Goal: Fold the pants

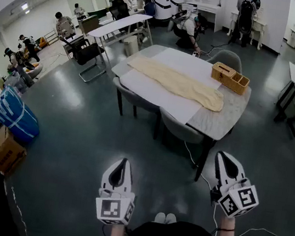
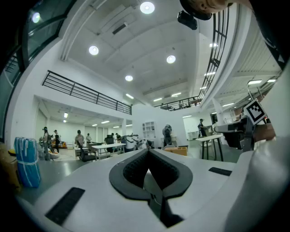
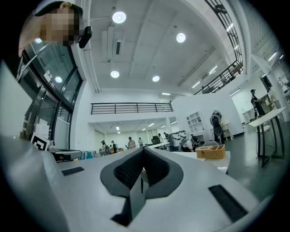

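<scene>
Pants first: the pants (image 1: 178, 83), pale cream, lie stretched full length across the surface (image 1: 221, 123). They rest on a white sheet (image 1: 151, 94) that covers much of the top. They're flat and unfolded, one long strip running from the surface's far-left corner toward its right side.

On the far-right part of the surface sits a wicker box (image 1: 230, 78). It's just beside the right-hand end of the pants, with a sliver of sheet between them. Grey chairs (image 1: 181, 130) are tucked under the surface's near edge.

Now the tongs, and both are well apart from the surface, out over the grey floor (image 1: 79, 126) on its near side. The left tongs (image 1: 123, 163) are clenched, tips pressed together. The left gripper view shows the dark pads meeting at a point with nothing caught between them. The right tongs (image 1: 223, 159) are clamped tight too and equally empty in the right gripper view. They're the pair closer to the surface's near-right corner. Both point roughly level, toward the surface.

Off to the left of the surface, a blue bundle (image 1: 15, 116) sits on the floor.
</scene>
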Demonstrator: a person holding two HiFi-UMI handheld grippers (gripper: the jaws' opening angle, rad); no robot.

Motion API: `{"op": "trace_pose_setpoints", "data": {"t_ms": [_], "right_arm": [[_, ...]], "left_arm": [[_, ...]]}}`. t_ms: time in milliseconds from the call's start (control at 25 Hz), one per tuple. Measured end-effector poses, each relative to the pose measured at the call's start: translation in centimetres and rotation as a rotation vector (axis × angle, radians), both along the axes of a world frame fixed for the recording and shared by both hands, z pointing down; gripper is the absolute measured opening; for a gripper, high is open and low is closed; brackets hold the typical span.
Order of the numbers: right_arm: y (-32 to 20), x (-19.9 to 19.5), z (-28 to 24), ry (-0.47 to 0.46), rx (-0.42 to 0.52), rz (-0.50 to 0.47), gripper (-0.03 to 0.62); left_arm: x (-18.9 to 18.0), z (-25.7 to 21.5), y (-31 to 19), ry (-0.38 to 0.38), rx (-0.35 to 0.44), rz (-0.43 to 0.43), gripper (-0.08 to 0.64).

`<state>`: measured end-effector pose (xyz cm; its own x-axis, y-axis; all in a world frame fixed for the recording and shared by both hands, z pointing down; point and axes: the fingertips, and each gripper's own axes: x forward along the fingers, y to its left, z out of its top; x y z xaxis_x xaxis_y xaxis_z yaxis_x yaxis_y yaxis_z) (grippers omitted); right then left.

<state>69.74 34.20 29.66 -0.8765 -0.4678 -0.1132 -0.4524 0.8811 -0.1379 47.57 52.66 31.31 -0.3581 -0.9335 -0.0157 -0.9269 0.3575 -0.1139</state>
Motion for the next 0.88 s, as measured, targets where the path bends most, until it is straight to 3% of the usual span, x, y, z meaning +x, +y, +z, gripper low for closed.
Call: {"op": "trace_pose_setpoints", "data": {"t_ms": [480,880], "right_arm": [[-0.5,0.2,0.5,0.001,-0.007,-0.012,0.014],[-1.1,-2.2,0.8,0.022,0.01,-0.073,0.014]], "left_arm": [[0.7,0.8,-0.5,0.025,-0.009,0.005,0.014],[-0.2,1.4,-1.2,0.046,-0.034,-0.037,0.014]]}}
